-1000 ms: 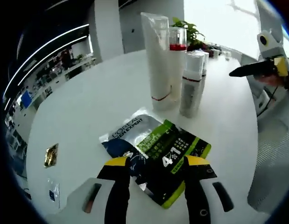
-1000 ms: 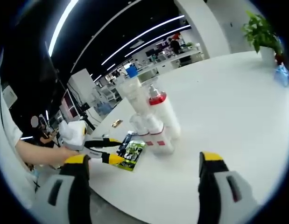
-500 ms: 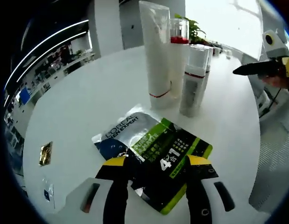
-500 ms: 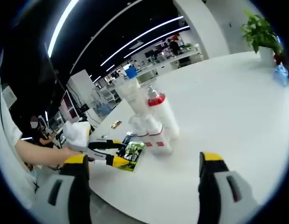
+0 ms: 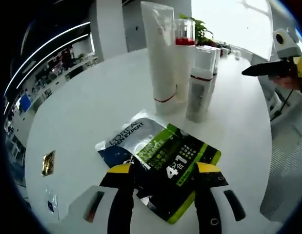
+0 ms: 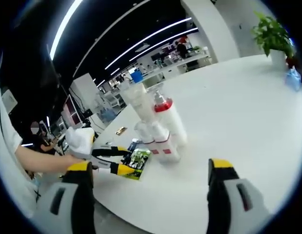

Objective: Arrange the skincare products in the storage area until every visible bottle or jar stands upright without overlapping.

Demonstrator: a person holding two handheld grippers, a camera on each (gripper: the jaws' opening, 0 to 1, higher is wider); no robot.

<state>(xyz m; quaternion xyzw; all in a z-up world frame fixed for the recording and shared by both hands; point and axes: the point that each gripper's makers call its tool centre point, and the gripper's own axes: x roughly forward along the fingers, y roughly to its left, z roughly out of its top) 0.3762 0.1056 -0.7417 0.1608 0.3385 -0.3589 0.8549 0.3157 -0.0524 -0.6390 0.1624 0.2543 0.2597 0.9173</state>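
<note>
Skincare bottles stand upright in a tight cluster on the round white bench [image 5: 87, 112]: a tall white squeeze tube [image 5: 159, 56], a clear bottle with a red band [image 5: 184, 58] just behind it, and two shorter grey pump bottles [image 5: 198, 85] beside them. Nearer, a flat green-and-silver foil sachet [image 5: 158, 163] lies on the bench, its near edge between the left gripper [image 5: 162, 171] jaws, which are spread apart over it. The right gripper [image 6: 151, 173] hangs well clear of the cluster, jaws wide apart with nothing between them. A small gold packet [image 5: 48, 162] lies apart near the bench edge.
</note>
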